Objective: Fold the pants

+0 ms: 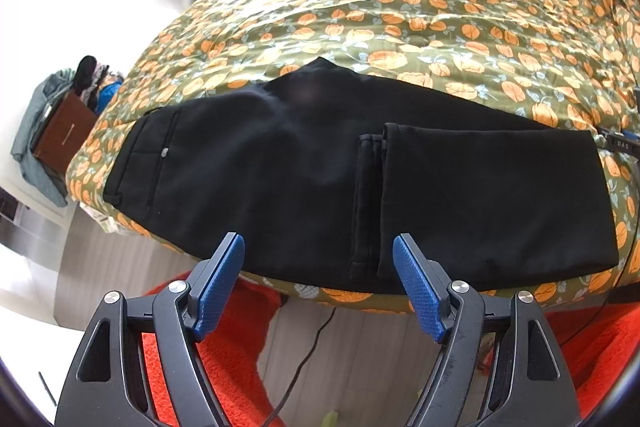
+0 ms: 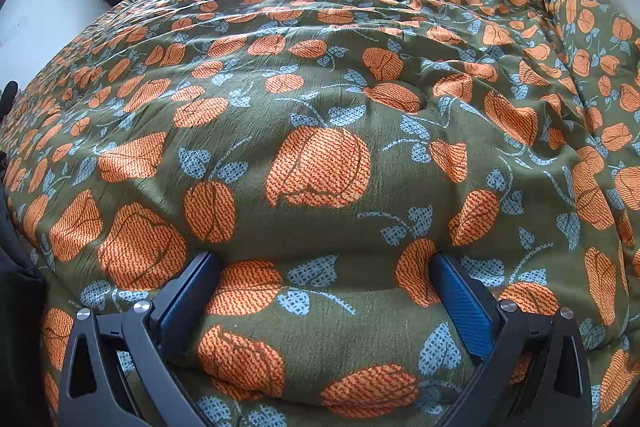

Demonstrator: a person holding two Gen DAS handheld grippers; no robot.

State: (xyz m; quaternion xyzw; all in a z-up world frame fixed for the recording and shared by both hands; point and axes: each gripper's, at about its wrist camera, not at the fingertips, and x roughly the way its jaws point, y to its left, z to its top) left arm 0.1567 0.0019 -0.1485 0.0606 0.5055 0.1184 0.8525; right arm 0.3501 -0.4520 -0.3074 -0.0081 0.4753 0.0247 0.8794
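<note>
1. Covering the whole bed, the comforter (image 1: 460, 7) is olive green with orange pumpkins and pale blue leaves, rumpled toward the far side.
2. Black pants (image 1: 304, 171) lie flat along the bed's near edge, waistband to the left, a small button showing on the back pocket.
3. Their leg ends are folded back over the thighs, the cuffs (image 1: 370, 195) forming a doubled vertical edge near the middle.
4. Left tongs (image 1: 319, 253) hover just off the near edge, blue pads spread wide, holding nothing.
5. Right tongs (image 2: 324, 267) are also spread wide and empty, pressed against the comforter right of the pants.
</note>
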